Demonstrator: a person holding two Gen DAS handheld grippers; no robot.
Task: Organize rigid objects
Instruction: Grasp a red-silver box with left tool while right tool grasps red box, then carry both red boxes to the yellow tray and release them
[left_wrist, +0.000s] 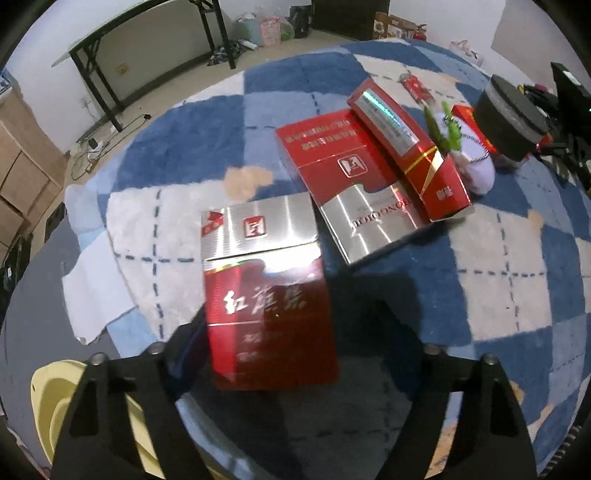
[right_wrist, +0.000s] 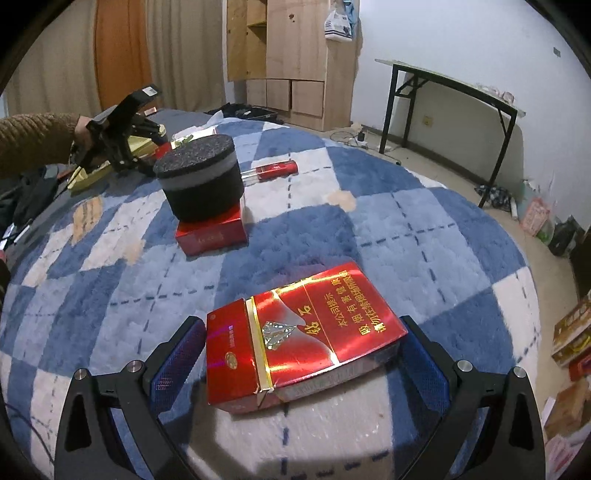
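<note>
In the left wrist view my left gripper (left_wrist: 295, 354) is open, and a red-and-silver cigarette pack (left_wrist: 266, 291) lies on the checked blanket between its fingers without touching them. Beyond it a second red-and-silver pack (left_wrist: 351, 184) lies flat with a long red carton (left_wrist: 406, 147) leaning across it. In the right wrist view my right gripper (right_wrist: 303, 343) is open around a red-and-gold pack (right_wrist: 303, 339), blue pads (right_wrist: 177, 354) close beside its two ends. A black round foam block (right_wrist: 201, 184) stands on a red box (right_wrist: 210, 234).
A blue-and-white checked blanket (right_wrist: 406, 229) covers the bed. A red lighter (right_wrist: 273, 170) lies past the foam block. A white pouch with a green charm (left_wrist: 476, 166) lies by the carton. A folding table (right_wrist: 443, 99) and wooden cabinets stand beyond.
</note>
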